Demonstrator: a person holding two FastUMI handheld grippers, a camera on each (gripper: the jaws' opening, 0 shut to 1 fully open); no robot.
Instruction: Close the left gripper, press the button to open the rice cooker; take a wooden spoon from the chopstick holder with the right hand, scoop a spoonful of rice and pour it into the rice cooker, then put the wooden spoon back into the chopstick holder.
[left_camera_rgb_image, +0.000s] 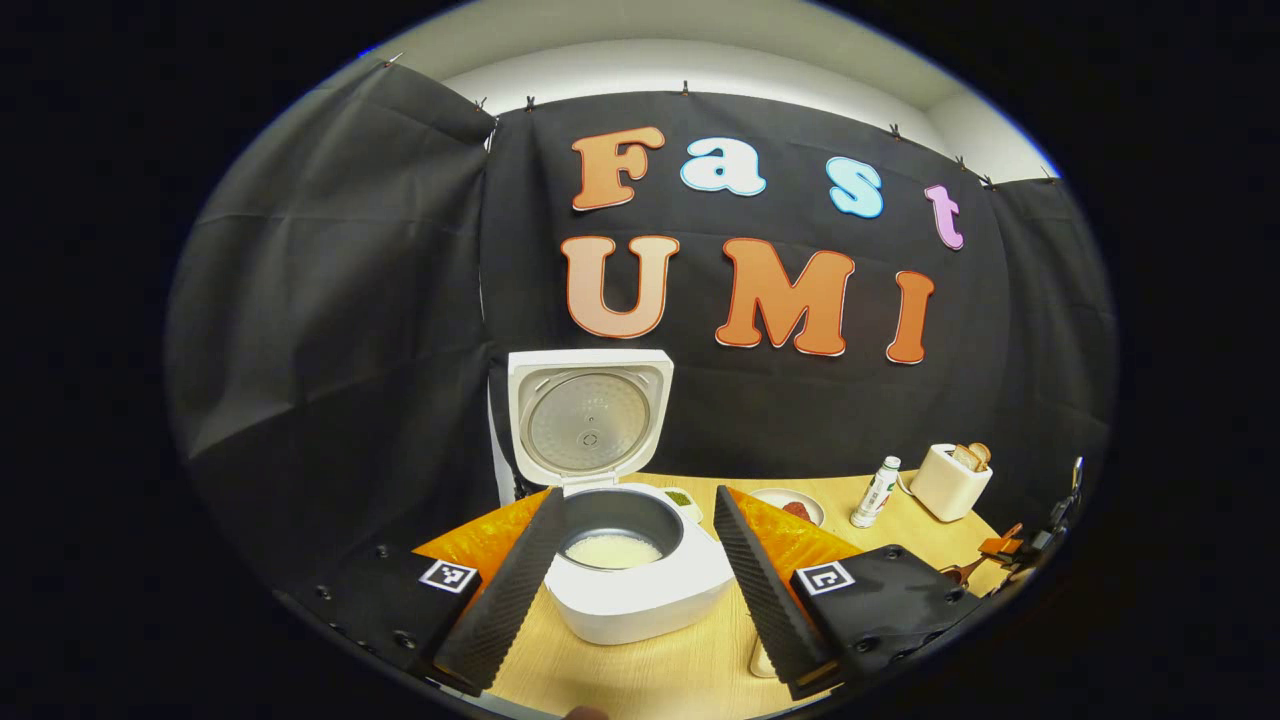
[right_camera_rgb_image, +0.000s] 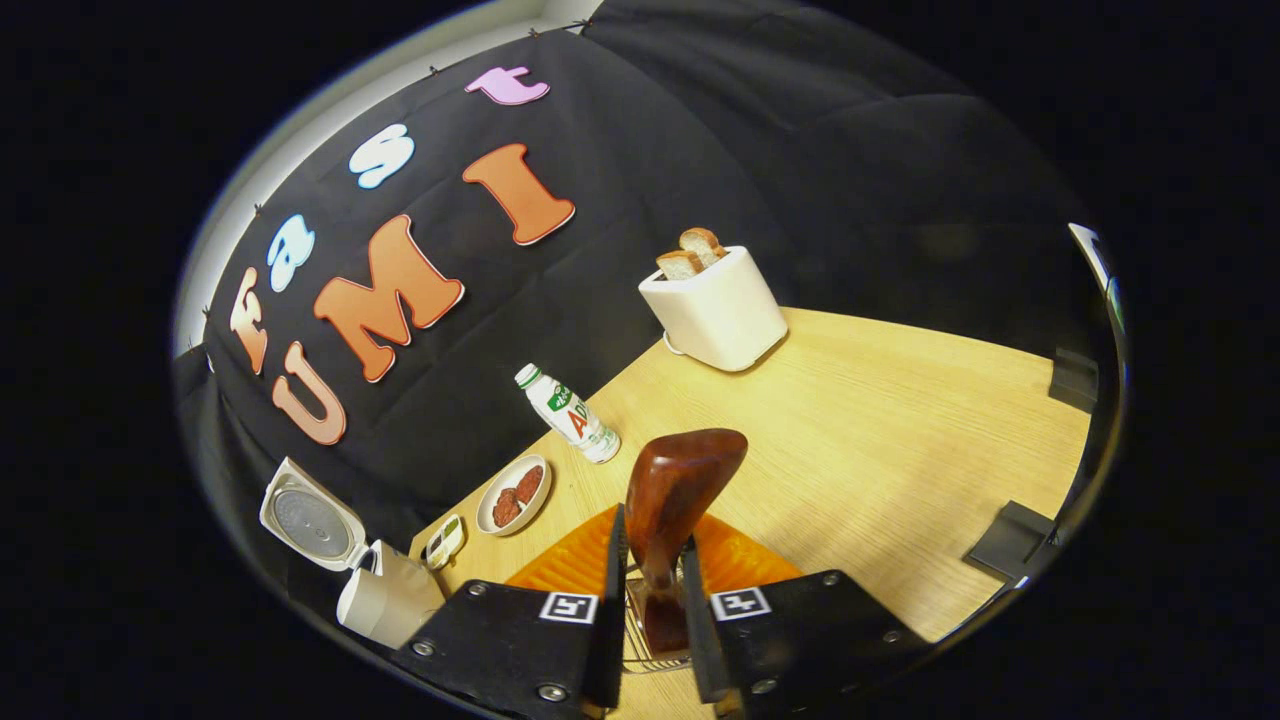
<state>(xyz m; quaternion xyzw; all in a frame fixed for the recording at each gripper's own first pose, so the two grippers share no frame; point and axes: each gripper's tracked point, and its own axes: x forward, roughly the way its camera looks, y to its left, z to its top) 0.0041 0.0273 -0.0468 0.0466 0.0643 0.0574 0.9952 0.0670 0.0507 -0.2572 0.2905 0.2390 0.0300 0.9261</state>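
Note:
The white rice cooker (left_camera_rgb_image: 640, 595) stands with its lid (left_camera_rgb_image: 588, 415) raised, and white rice lies in its dark inner pot (left_camera_rgb_image: 615, 550). My left gripper (left_camera_rgb_image: 640, 497) is open, its fingers spread to either side of the pot and holding nothing. My right gripper (right_camera_rgb_image: 652, 530) is shut on the dark wooden spoon (right_camera_rgb_image: 685, 470), whose bowl points up. The spoon's lower end reaches down into the wire chopstick holder (right_camera_rgb_image: 640, 640) between the fingers. The cooker (right_camera_rgb_image: 385, 600) also sits at the lower left of the right gripper view. The right gripper (left_camera_rgb_image: 1040, 545) shows far off at the table's right edge.
On the wooden table (right_camera_rgb_image: 880, 440) stand a white toaster (right_camera_rgb_image: 715, 305) with bread, a small bottle (right_camera_rgb_image: 568, 412), a plate (right_camera_rgb_image: 512, 495) with red food and a small dish (right_camera_rgb_image: 443, 540). A pale object (left_camera_rgb_image: 760, 660) lies partly hidden under my left gripper's finger.

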